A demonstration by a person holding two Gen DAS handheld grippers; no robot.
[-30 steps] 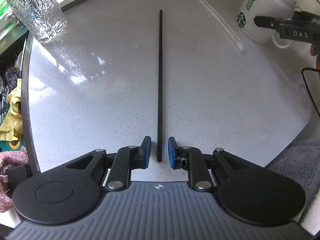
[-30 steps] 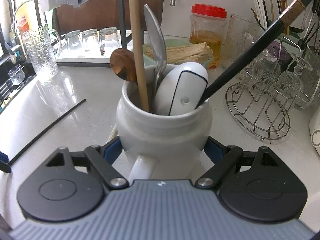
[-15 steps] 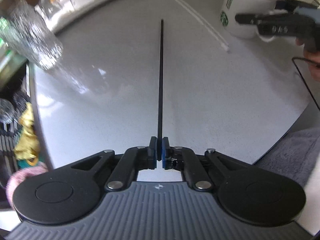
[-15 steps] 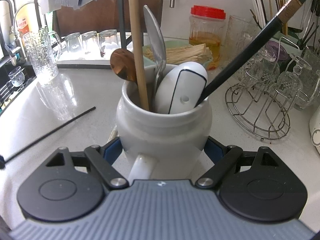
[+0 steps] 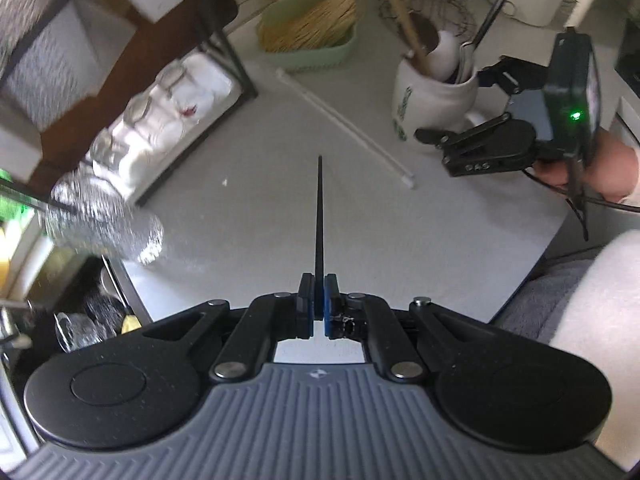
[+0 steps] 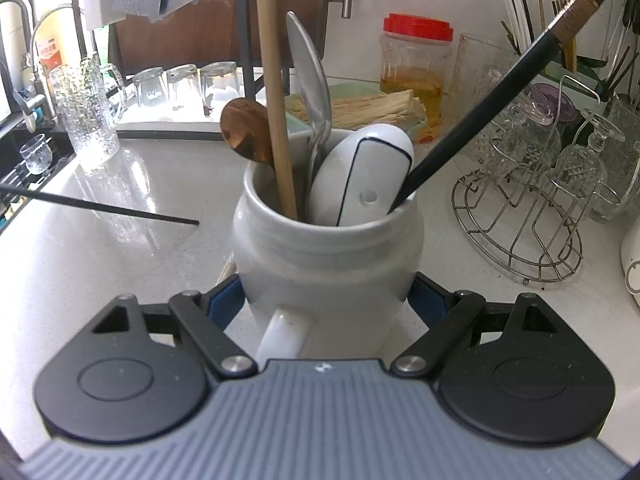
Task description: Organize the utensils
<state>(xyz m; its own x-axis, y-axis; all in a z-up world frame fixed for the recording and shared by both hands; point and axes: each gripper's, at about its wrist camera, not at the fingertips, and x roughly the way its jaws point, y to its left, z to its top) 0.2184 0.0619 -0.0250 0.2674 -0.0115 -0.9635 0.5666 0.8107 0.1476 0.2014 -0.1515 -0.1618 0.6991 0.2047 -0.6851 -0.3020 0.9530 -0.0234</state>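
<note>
My left gripper (image 5: 319, 280) is shut on the thick end of a thin black chopstick (image 5: 319, 216), held clear above the grey counter and pointing away from me. In the right wrist view the same chopstick (image 6: 100, 208) hangs in the air at the left, tip toward the mug. My right gripper (image 6: 328, 300) is shut on a white Starbucks mug (image 6: 328, 252), blue pads on both its sides. The mug (image 5: 432, 96) holds a wooden stick, a metal spoon, a copper spoon, a white ceramic spoon and a long black handle.
A white chopstick (image 5: 348, 124) lies on the counter left of the mug. A textured glass (image 6: 86, 112) stands near the sink edge at the left. A green basket of sticks (image 5: 308, 32), a red-lidded jar (image 6: 416, 68) and a wire rack of glasses (image 6: 528, 200) stand behind.
The left gripper's jaws closed on the black chopstick and lifted it off the counter, rolling as it rose. The right gripper and the mug stayed still.
</note>
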